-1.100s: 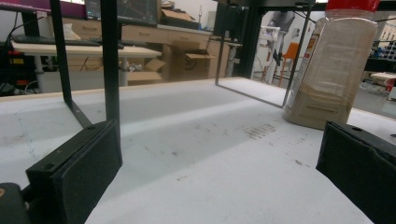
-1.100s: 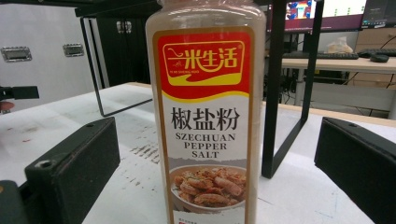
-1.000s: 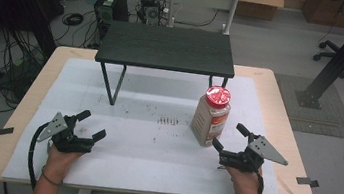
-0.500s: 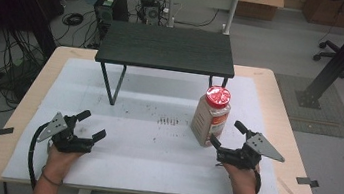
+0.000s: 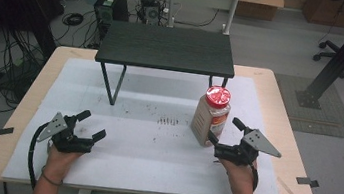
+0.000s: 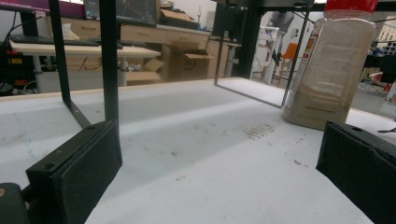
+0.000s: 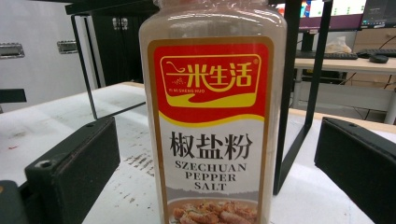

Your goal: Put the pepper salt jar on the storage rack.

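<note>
A jar of Szechuan pepper salt (image 5: 211, 115) with a red lid stands upright on the white mat, right of centre. My right gripper (image 5: 225, 132) is open just to its right, its jaws reaching toward the jar's base without closing on it. In the right gripper view the jar (image 7: 212, 116) stands close between the two black pads (image 7: 74, 170). My left gripper (image 5: 90, 124) rests open near the mat's front left with nothing between its jaws. From the left gripper view the jar (image 6: 329, 70) is far off at the upper right.
A low black shelf (image 5: 166, 47) on thin metal legs stands at the back of the white mat (image 5: 153, 150). Black tape marks (image 5: 309, 181) lie on the wooden table edge. Beyond the table are cables, a computer and another desk.
My right gripper has crept a little to the left, toward the jar. The left gripper and the jar have stayed where they were.
</note>
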The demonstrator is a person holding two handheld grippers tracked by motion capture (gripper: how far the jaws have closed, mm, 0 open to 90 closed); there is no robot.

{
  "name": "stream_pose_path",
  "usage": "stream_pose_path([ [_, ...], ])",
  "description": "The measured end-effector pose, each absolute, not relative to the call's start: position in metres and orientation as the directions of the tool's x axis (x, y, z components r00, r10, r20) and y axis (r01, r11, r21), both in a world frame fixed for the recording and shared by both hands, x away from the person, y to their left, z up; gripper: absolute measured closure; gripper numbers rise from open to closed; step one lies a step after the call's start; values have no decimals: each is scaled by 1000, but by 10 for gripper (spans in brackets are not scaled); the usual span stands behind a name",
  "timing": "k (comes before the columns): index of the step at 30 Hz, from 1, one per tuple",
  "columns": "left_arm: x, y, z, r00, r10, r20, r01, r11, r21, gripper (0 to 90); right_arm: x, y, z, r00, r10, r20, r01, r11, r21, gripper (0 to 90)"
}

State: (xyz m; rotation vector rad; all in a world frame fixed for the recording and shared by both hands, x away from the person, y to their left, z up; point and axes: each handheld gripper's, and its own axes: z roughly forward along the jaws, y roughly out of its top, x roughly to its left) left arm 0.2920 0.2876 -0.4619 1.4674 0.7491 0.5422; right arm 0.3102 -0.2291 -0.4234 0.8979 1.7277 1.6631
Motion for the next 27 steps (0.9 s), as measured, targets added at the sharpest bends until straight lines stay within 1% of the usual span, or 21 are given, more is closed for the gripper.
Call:
stream_pose_path([
  [27,292,288,-462,671,732,-119,114,56,992,2,328,-216,-420,-623,781,43,88,16,996,1],
])
